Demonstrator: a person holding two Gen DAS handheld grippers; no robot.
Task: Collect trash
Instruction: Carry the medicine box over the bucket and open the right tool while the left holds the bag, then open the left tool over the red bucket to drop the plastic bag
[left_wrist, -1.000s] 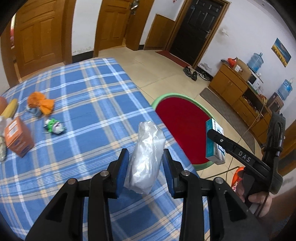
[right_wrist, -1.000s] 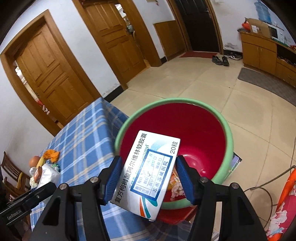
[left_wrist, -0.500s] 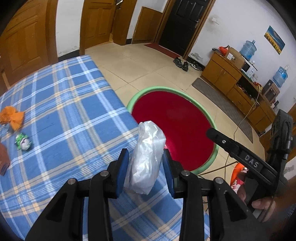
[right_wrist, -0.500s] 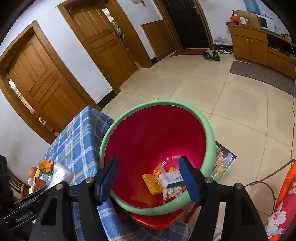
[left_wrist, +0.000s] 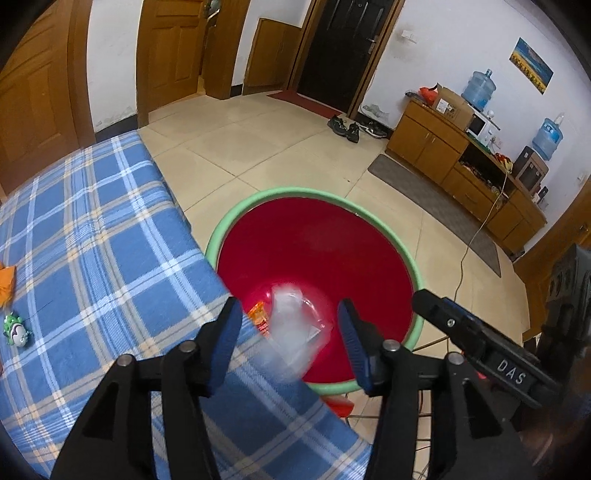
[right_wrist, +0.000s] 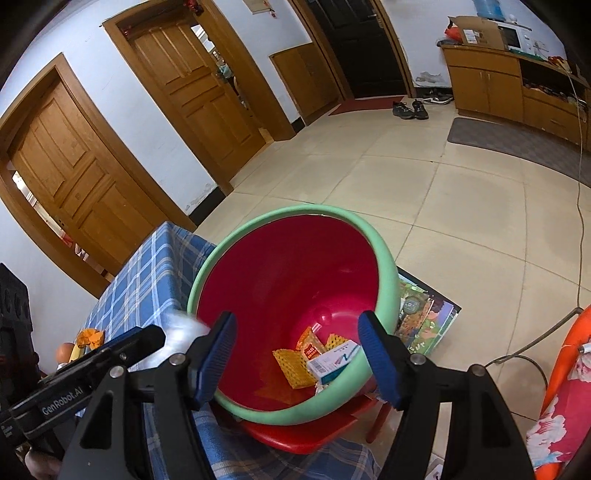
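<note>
The left gripper was held with its jaws spread wide, just above the near rim of the red basin with the green edge. Nothing was gripped between the blue pads. A clear plastic bag, blurred, was seen in the gap between them without touching either pad; whether it was already lying in the basin could not be told.

The right gripper was also opened wide and empty, over the same basin. On the bottom a small white medicine box, two yellow mesh pieces and an orange wrapper were lying. The basin was placed on a red stool, just beside the table with the blue checked cloth.
</note>
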